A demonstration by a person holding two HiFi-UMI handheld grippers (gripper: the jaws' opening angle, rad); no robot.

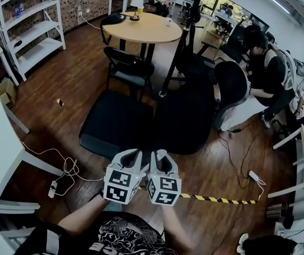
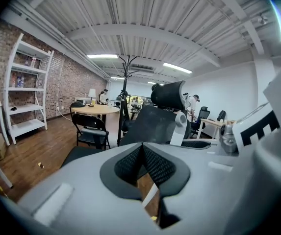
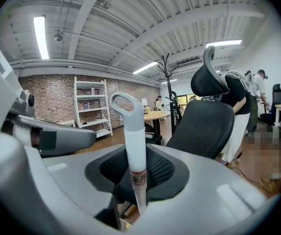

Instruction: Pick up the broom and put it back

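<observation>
Though near the office chair (image 1: 186,116), broom handle (image 3: 134,146) with open floor (image 1: 72,89) leftward

Broom (image 3: 134,146): right gripper view shows only the handle top w/ loop; the rest is hidden behind right gripper (image 3: 136,173) body. Label (image 3: 138,179) print on handle too small to read. Head view: broom hidden beneath both grippers; person's arms (image 1: 85,221) cut off at bottom edge. Left gripper (image 2: 142,166) view: pale strip (image 2: 150,196) in gap below jaws, can't tell what. Shelf (image 1: 35,33) items too small to ID.
</observation>
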